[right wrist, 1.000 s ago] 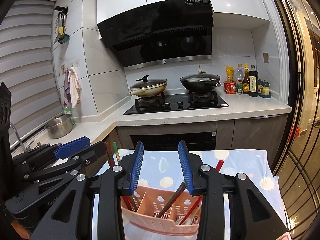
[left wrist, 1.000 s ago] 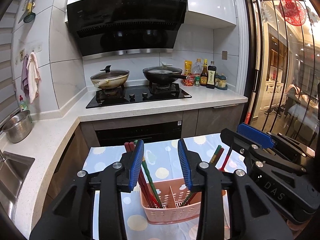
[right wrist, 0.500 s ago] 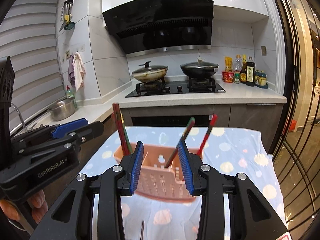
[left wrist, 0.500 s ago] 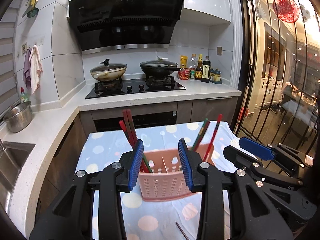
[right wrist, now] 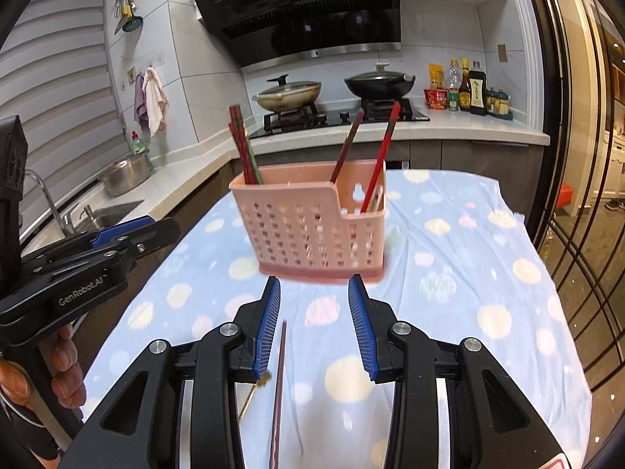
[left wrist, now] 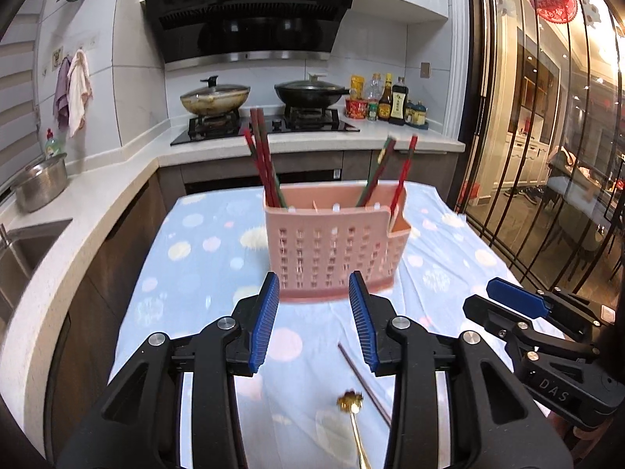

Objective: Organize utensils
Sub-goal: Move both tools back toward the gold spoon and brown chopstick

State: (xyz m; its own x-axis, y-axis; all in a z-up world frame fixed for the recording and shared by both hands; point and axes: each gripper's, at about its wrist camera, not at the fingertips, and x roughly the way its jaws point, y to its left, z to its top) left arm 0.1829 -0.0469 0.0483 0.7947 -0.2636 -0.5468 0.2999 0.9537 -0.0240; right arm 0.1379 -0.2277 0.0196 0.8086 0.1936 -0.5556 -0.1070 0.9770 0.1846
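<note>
A pink perforated utensil basket [left wrist: 332,250] [right wrist: 312,230] stands on the blue dotted tablecloth [left wrist: 195,258] [right wrist: 468,273], with several red and green chopsticks [left wrist: 261,160] [right wrist: 379,156] upright in it. A dark loose chopstick [left wrist: 363,383] [right wrist: 279,383] and a gold utensil with a flower-shaped head [left wrist: 351,400] [right wrist: 254,391] lie on the cloth in front of the basket. My left gripper [left wrist: 314,293] hovers open above them with nothing between its jaws. My right gripper [right wrist: 314,293] is open and empty too, with the loose chopstick just under its left finger.
A stove with two lidded pans [left wrist: 215,97] [right wrist: 379,82] and sauce bottles [left wrist: 390,101] sits on the counter behind. A steel pot [left wrist: 41,185] and sink [right wrist: 105,211] are at the left. Glass doors with black bars [left wrist: 547,156] stand on the right.
Both grippers have drawn back from the basket and sunk lower. The basket now stands ahead of the fingertips, and the loose chopstick and gold utensil have come into view.
</note>
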